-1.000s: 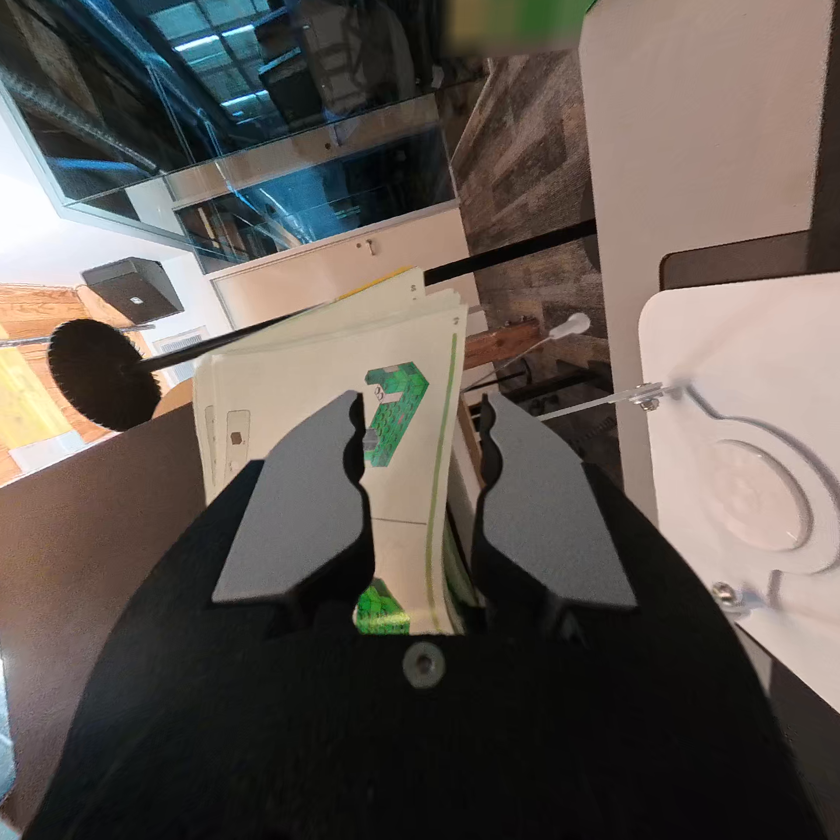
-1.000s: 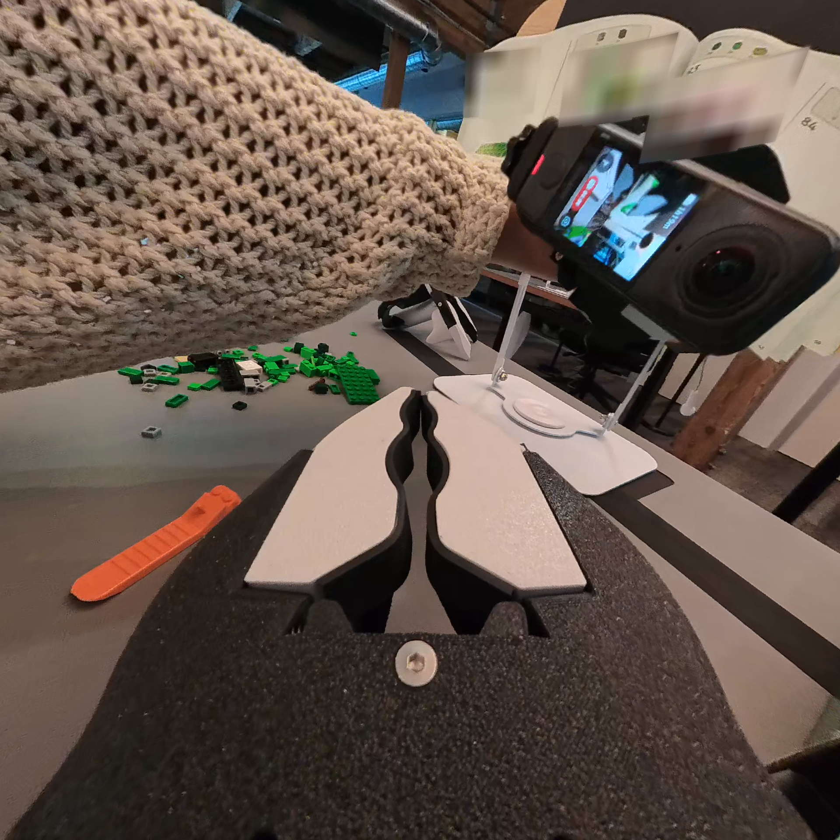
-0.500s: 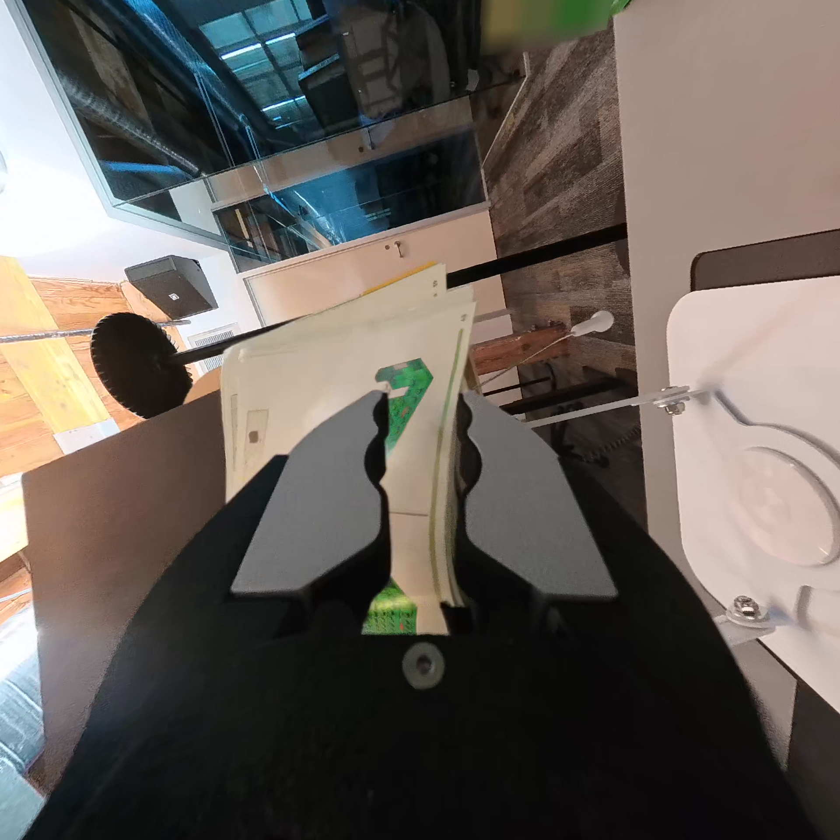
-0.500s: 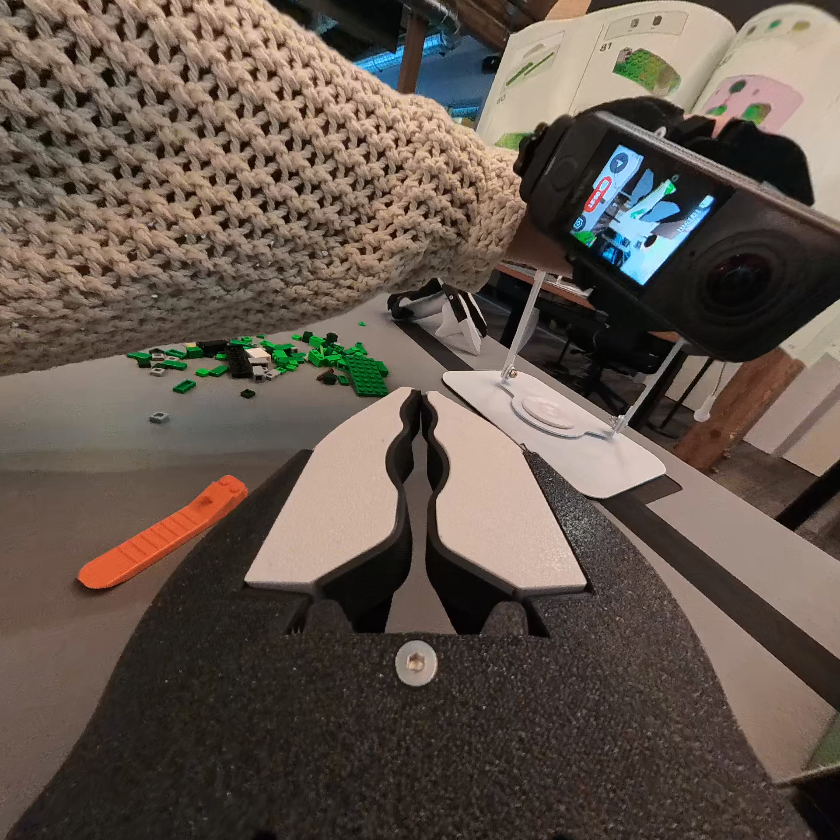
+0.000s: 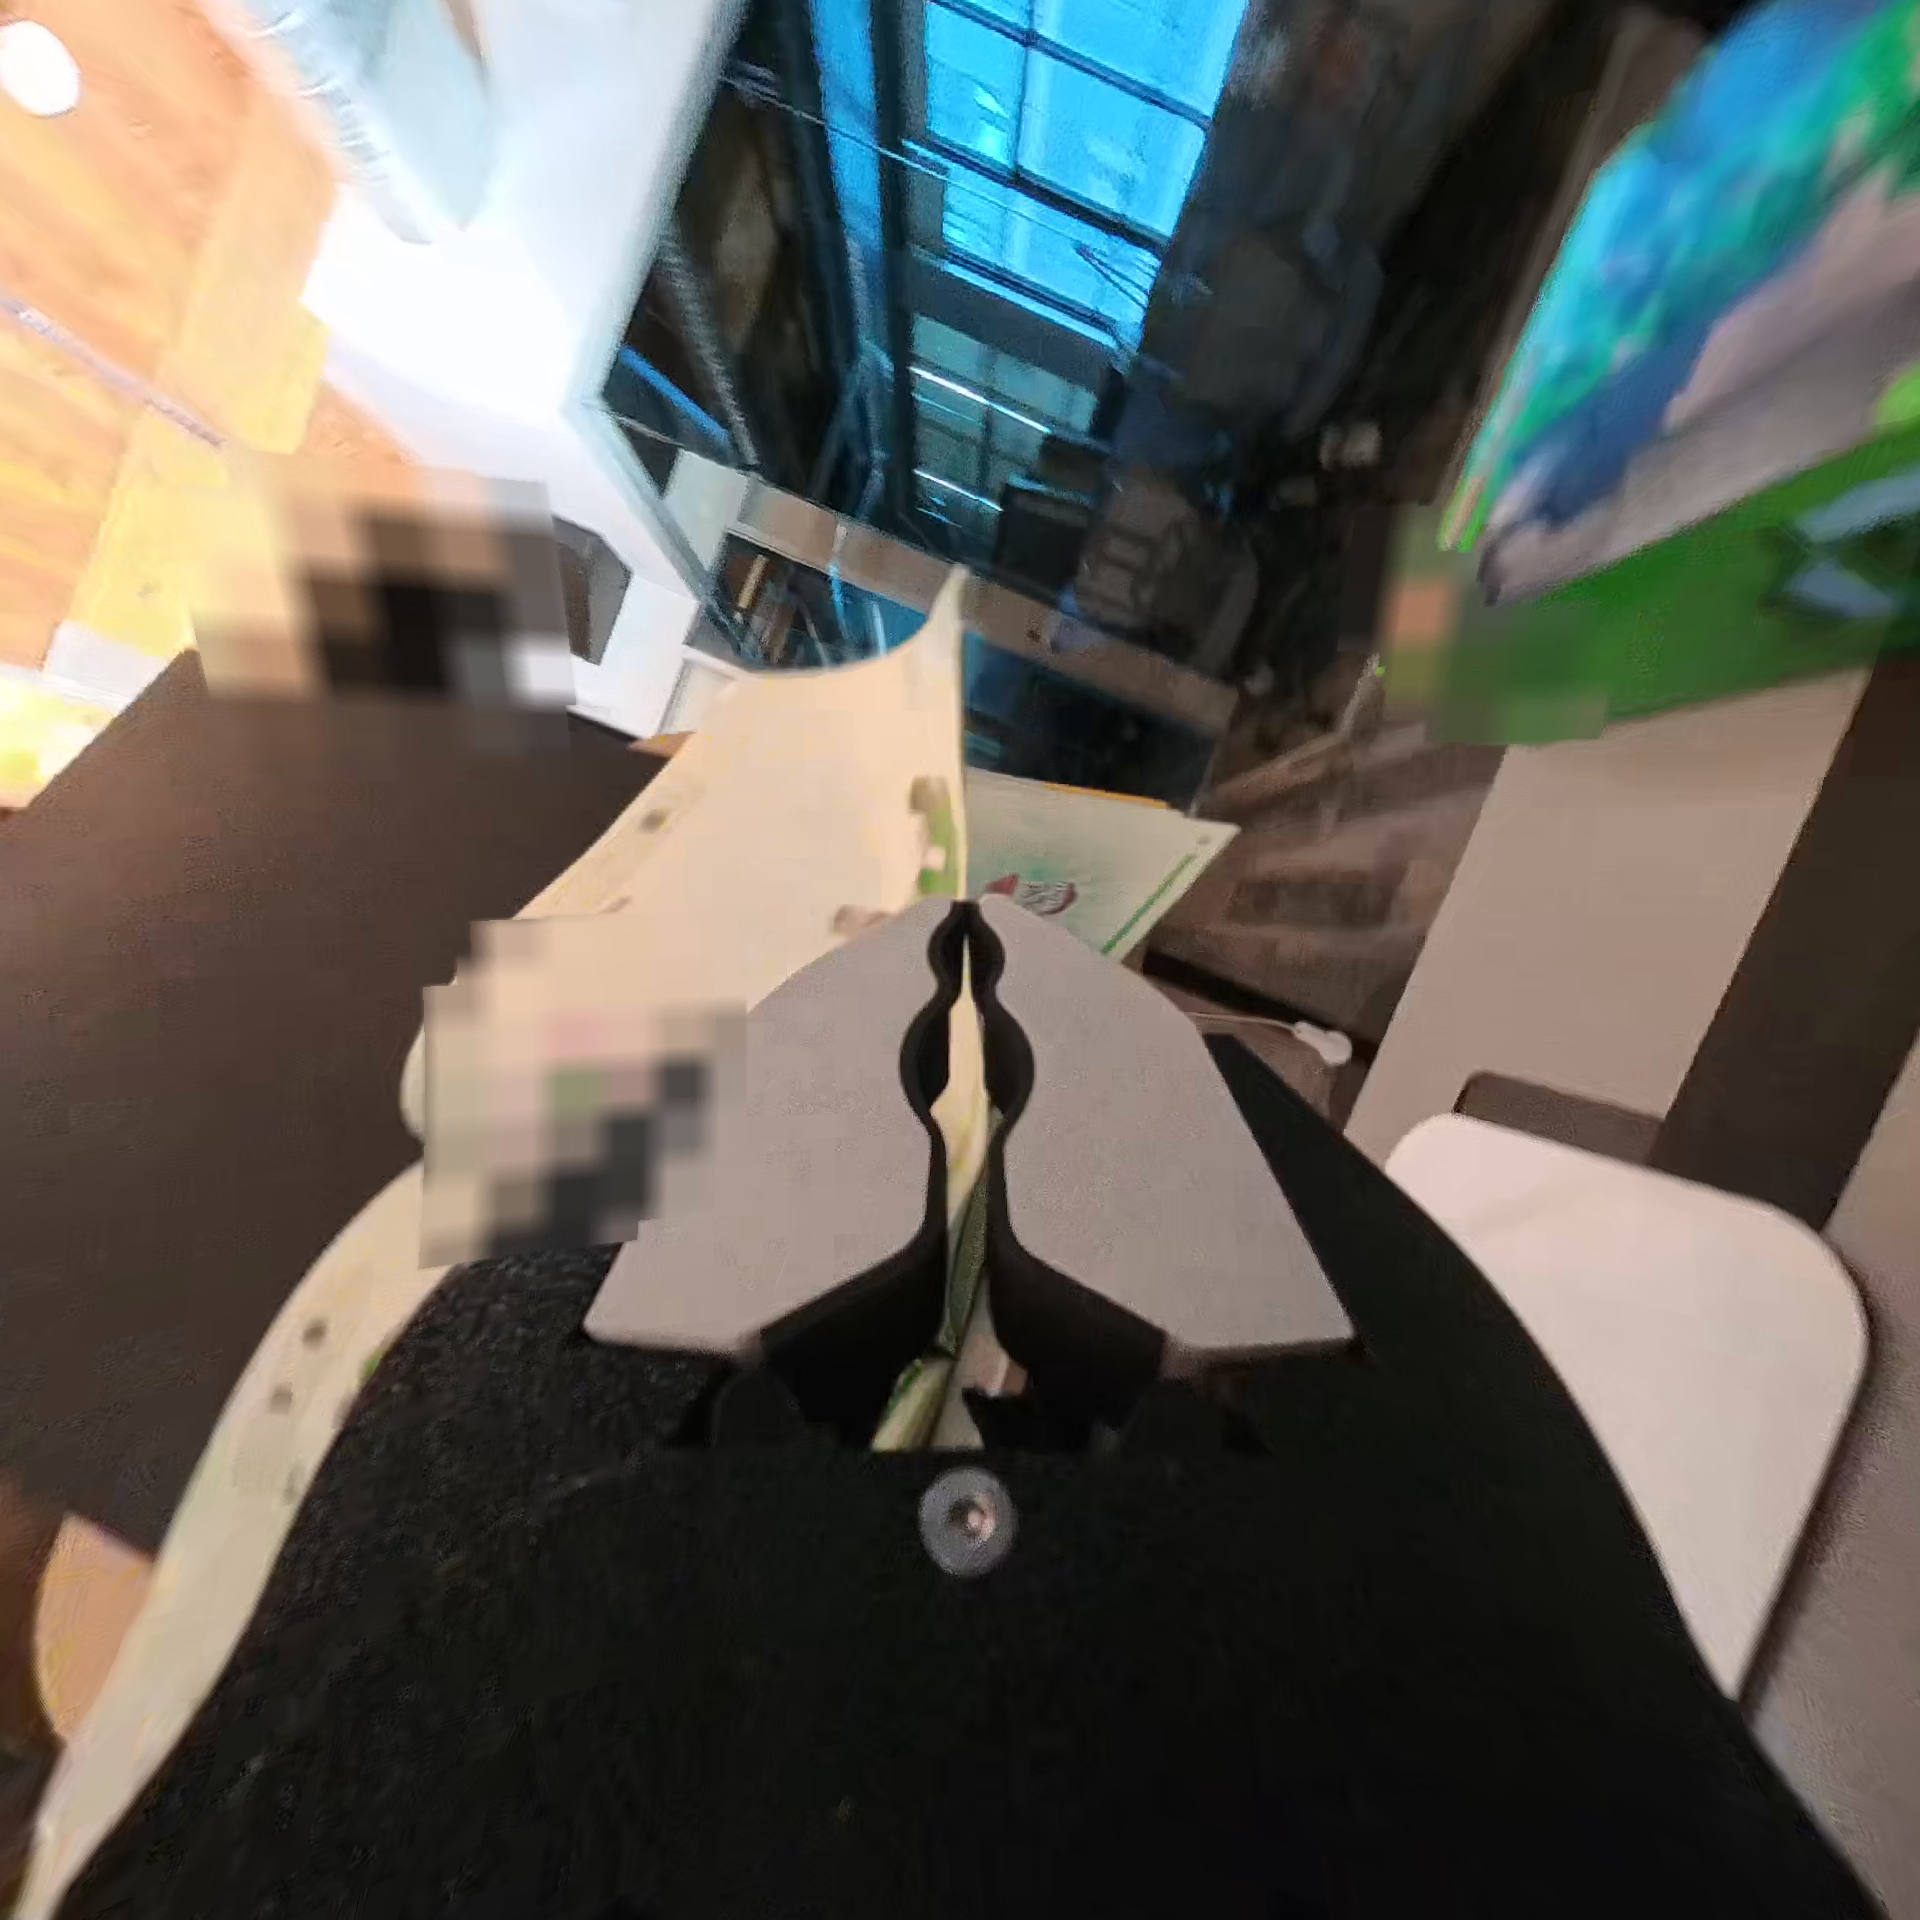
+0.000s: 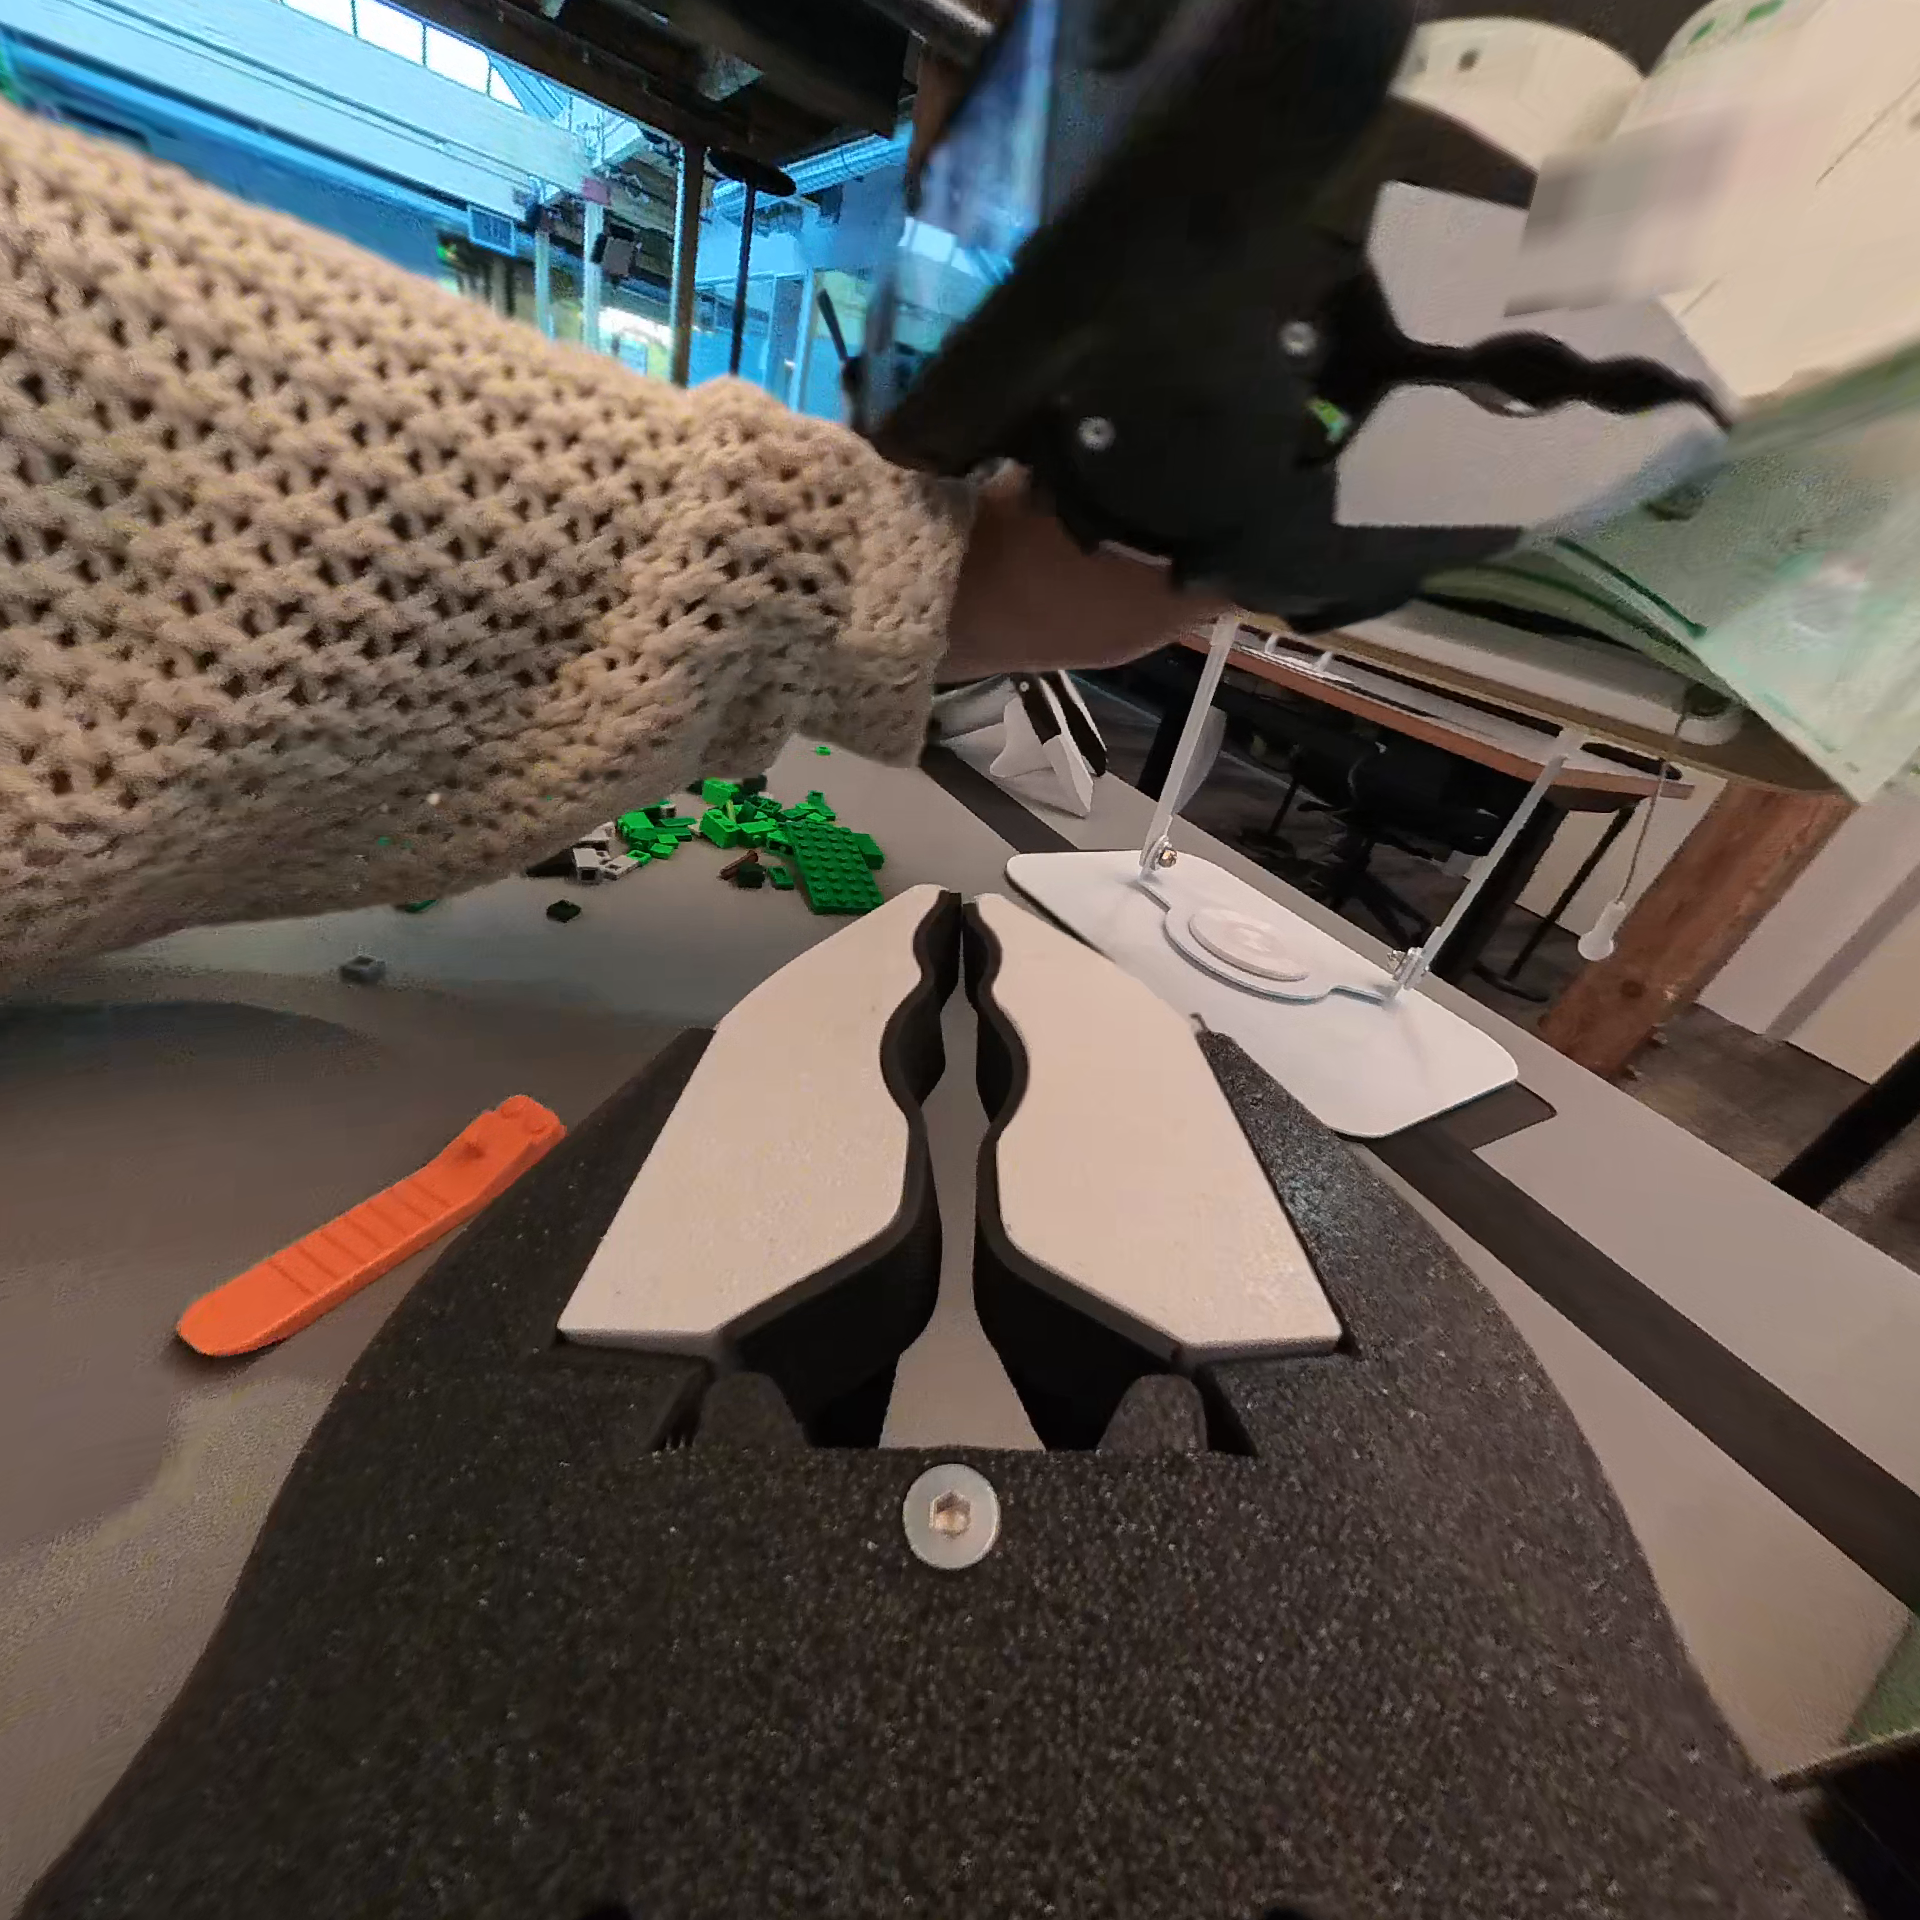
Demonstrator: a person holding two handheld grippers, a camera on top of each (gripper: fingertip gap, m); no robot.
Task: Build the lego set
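Left wrist view shows the left tool (image 5: 968, 920) pinched on a page of the instruction booklet (image 5: 821, 821); turn it gently, lest it tear, while the right tool (image 6: 958, 906) idles nearly closed, empty

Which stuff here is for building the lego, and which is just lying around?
For the job:
- green lego pieces
- instruction booklet, pinched in the left hand-held gripper
- orange brick separator

Just lying about:
- white stand
- right hand-held gripper, shut on nothing
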